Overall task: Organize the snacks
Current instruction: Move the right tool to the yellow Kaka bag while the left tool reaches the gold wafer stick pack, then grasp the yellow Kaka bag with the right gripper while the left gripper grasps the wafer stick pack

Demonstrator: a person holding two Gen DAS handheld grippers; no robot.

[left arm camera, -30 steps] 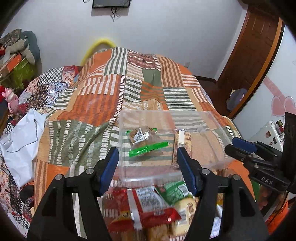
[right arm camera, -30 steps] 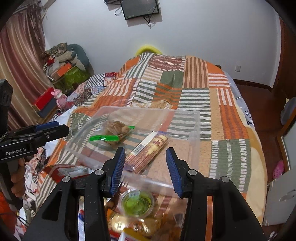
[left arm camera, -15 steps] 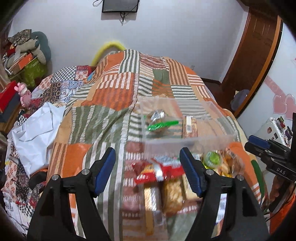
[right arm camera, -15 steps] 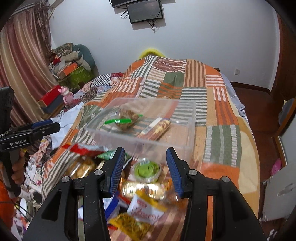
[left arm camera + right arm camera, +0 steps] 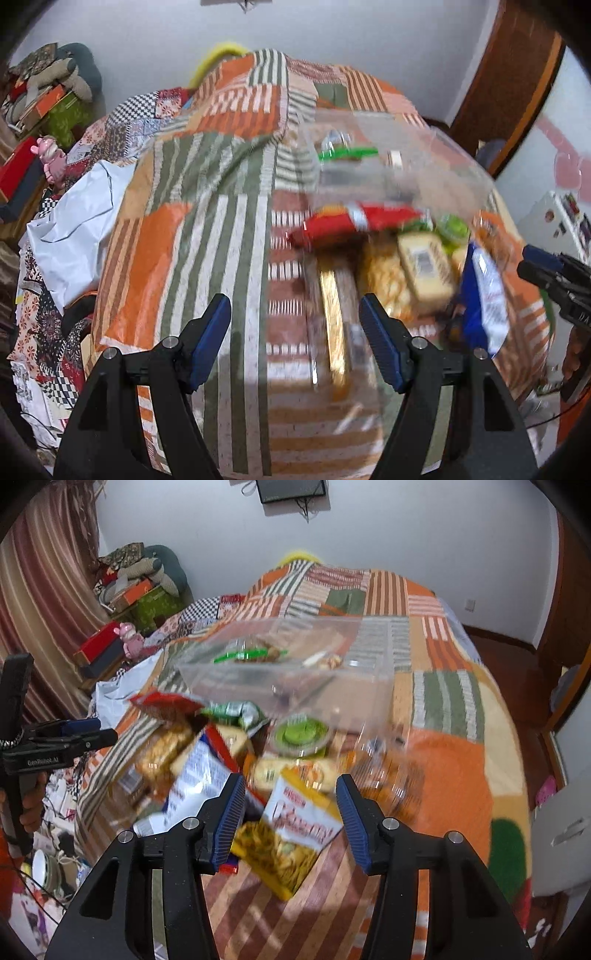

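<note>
A clear plastic bin (image 5: 369,653) sits on the patchwork bed and holds a green-clipped snack bag (image 5: 251,654) and a wafer pack (image 5: 325,661). Below it lies a pile of snacks: a red bag (image 5: 354,221), a green cup (image 5: 301,734), a white and yellow packet (image 5: 295,830), a blue and white bag (image 5: 199,775), a gold bar (image 5: 334,325). My left gripper (image 5: 295,339) is open and empty, hovering near the gold bar. My right gripper (image 5: 290,818) is open and empty above the white and yellow packet. The bin also shows in the left wrist view (image 5: 424,147), blurred.
The striped patchwork blanket (image 5: 184,229) covers the bed. A white sheet (image 5: 70,229) and clutter lie off the bed's left side. A wooden door (image 5: 509,85) stands at the right. Boxes and plush toys (image 5: 140,579) are stacked by the curtain.
Both grippers have pulled back from the bin towards the near end of the bed. The snack pile has come into full view. Both stay open and empty.
</note>
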